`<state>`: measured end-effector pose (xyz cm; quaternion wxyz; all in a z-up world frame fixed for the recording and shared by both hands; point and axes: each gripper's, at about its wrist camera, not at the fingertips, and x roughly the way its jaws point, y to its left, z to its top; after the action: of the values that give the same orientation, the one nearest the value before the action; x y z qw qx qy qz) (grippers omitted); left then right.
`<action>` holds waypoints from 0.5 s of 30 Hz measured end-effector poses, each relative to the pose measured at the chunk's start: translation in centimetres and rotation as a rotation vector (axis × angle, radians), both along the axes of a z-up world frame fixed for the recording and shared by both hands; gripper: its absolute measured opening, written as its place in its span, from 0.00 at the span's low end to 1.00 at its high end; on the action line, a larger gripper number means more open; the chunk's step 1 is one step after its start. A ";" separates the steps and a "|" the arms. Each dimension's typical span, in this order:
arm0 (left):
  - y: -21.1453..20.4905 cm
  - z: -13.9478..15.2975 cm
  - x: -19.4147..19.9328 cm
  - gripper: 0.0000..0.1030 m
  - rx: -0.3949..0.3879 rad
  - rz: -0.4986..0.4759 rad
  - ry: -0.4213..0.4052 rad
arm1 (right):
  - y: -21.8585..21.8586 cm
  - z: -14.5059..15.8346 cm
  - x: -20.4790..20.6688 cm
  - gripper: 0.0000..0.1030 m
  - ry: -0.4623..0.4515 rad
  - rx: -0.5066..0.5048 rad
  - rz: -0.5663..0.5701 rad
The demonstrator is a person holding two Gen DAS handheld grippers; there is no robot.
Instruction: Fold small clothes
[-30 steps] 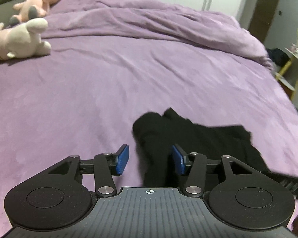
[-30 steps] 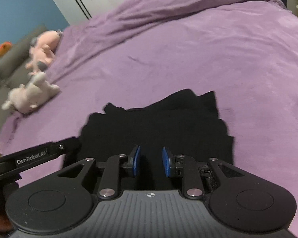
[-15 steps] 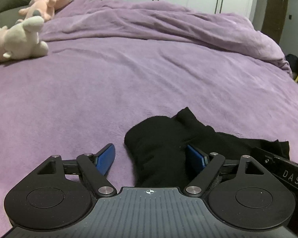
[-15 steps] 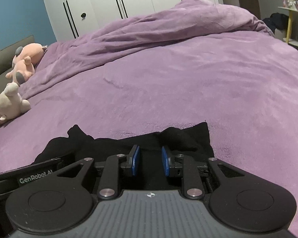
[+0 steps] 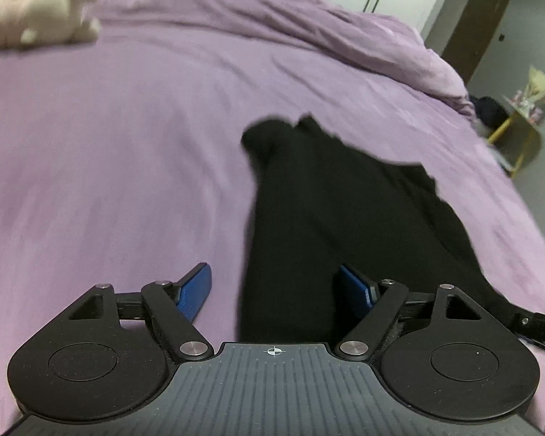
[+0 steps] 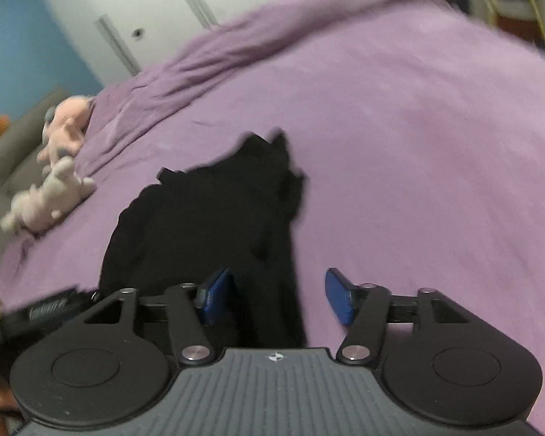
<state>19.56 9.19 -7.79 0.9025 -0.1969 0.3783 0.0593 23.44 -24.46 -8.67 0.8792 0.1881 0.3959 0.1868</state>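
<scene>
A small black garment (image 5: 345,196) lies folded on the purple bedspread (image 5: 109,138); it also shows in the right wrist view (image 6: 218,218). My left gripper (image 5: 276,292) is open, its blue pads on either side of the garment's near left edge, above it. My right gripper (image 6: 278,296) is open over the garment's near right edge, holding nothing. Both views are blurred. The right gripper's body (image 5: 537,327) shows at the lower right of the left view.
Plush toys (image 5: 43,18) lie at the far left of the bed, also seen in the right wrist view (image 6: 51,192). A bunched purple duvet (image 5: 309,25) runs along the back. White wardrobe doors (image 6: 127,11) stand behind. A yellow side table (image 5: 519,127) is at right.
The right gripper, shut half a second ago, has opened and let go of the garment. Both grippers have risen and tilted down. The garment now lies longer and flatter.
</scene>
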 end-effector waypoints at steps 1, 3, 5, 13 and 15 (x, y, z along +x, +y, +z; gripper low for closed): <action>0.2 0.1 -1.2 0.80 -0.029 0.007 -0.017 | -0.9 -0.4 -0.3 0.54 0.030 0.063 0.001; 0.6 0.0 -2.4 0.78 -0.117 -0.002 -0.006 | -1.4 -1.1 -0.4 0.52 0.079 0.142 0.018; 0.8 -0.5 -2.6 0.76 -0.190 -0.013 0.016 | -0.9 -2.0 -0.1 0.39 0.115 0.183 0.046; 1.7 0.2 -2.6 0.58 -0.302 -0.003 0.049 | -3.3 -5.6 0.2 0.15 0.349 0.669 0.002; 2.3 0.7 -3.1 0.56 -0.284 0.033 0.050 | -3.1 -5.0 0.2 0.15 0.354 0.431 -0.008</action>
<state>16.47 11.46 -7.05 0.8548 -0.3271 0.4021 0.0248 23.64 -27.60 -13.69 0.7368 0.4020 0.4939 0.2272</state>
